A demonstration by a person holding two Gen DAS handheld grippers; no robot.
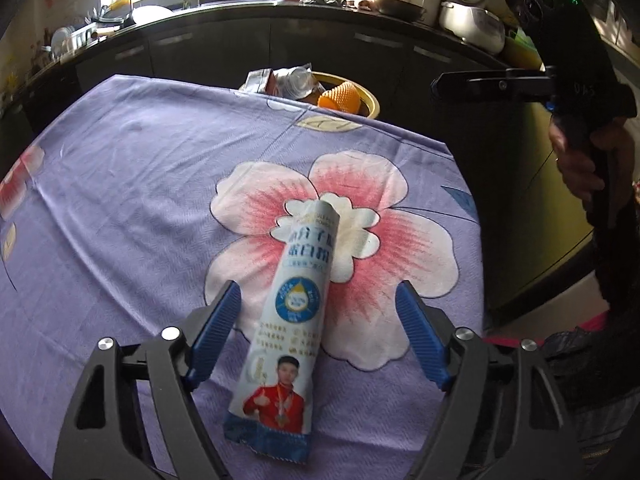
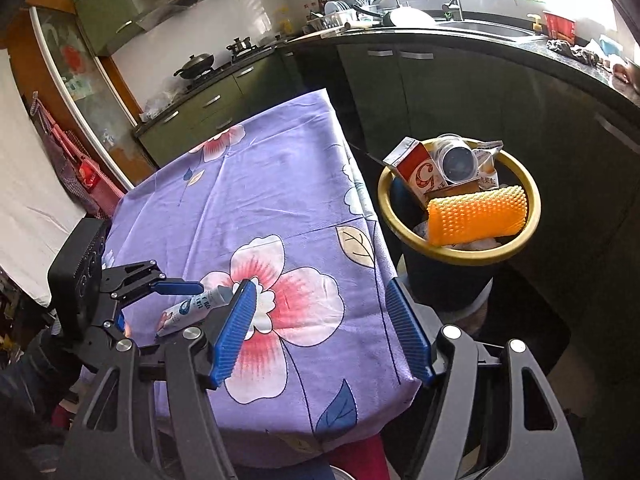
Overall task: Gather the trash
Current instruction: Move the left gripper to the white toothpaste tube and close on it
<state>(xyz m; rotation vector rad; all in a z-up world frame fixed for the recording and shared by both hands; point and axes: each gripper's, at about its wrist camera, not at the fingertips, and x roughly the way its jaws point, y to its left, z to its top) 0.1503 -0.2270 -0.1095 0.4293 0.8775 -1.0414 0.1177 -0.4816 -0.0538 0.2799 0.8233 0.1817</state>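
Note:
A long white and blue snack packet (image 1: pixel 290 316) lies flat on the purple flowered tablecloth (image 1: pixel 132 200). My left gripper (image 1: pixel 318 320) is open, with its blue pads either side of the packet, apart from it. The packet also shows in the right wrist view (image 2: pixel 192 308), between the left gripper's fingers (image 2: pixel 176 288). My right gripper (image 2: pixel 320 328) is open and empty, above the table's near corner. It shows in the left wrist view (image 1: pixel 440 84) off the table's right side. The yellow-rimmed trash bin (image 2: pixel 460 254) holds a carton, a clear cup and an orange spiky thing.
The bin (image 1: pixel 370 100) stands beyond the table's far edge, on a stool. Dark kitchen cabinets (image 2: pixel 500 100) and a cluttered counter with a sink (image 2: pixel 472 26) run behind it. A stove with pans (image 2: pixel 200 66) is at the back left.

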